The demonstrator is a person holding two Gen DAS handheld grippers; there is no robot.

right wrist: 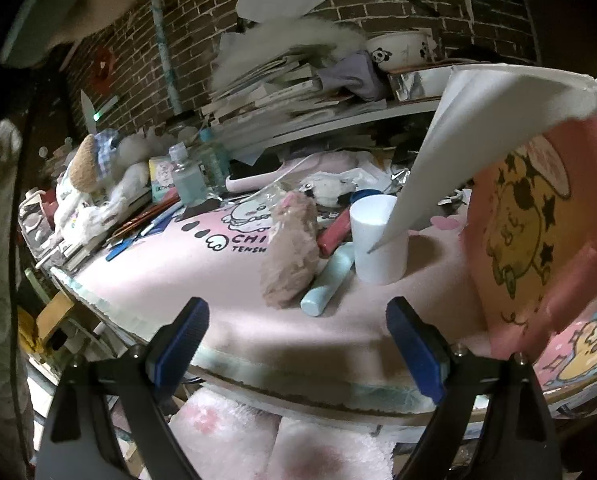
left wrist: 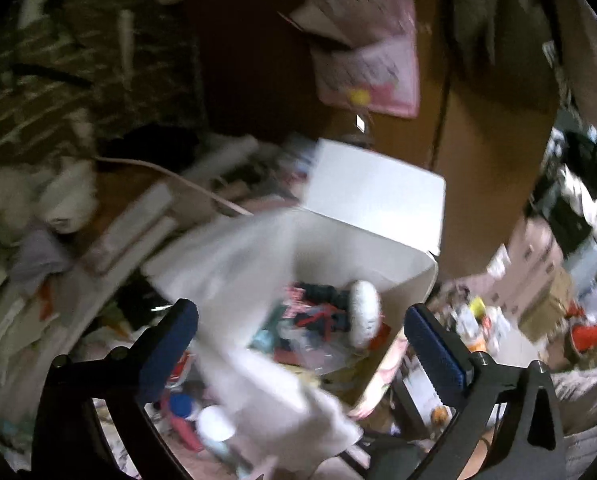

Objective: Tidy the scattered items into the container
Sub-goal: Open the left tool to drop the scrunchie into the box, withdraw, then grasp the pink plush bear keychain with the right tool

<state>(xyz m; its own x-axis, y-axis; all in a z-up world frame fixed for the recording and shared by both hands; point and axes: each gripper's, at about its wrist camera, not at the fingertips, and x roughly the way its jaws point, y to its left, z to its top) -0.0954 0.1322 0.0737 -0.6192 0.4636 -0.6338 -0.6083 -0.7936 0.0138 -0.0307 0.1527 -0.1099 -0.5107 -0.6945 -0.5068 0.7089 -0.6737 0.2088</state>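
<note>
In the left wrist view a white box [left wrist: 358,240] stands with its flaps up, and the picture is blurred. Several small items lie inside it, among them a white speckled round thing [left wrist: 364,312]. My left gripper [left wrist: 300,316] hangs open over the box's mouth and holds nothing. In the right wrist view the same box [right wrist: 538,240] shows its pink cartoon side at the right, on the pink mat [right wrist: 218,280]. On the mat lie a brownish plush toy [right wrist: 290,248], a light blue tube [right wrist: 330,276], a white cylinder [right wrist: 378,240] and a red tube [right wrist: 334,232]. My right gripper [right wrist: 297,308] is open at the table's front edge, short of them.
Books and papers [right wrist: 278,88] are piled on a shelf at the back, beside a panda bowl [right wrist: 402,50]. Bottles [right wrist: 186,176] and a plush dog [right wrist: 90,164] crowd the mat's far left. A brick wall [right wrist: 186,20] stands behind. Something pink and fluffy [right wrist: 258,432] sits below the table edge.
</note>
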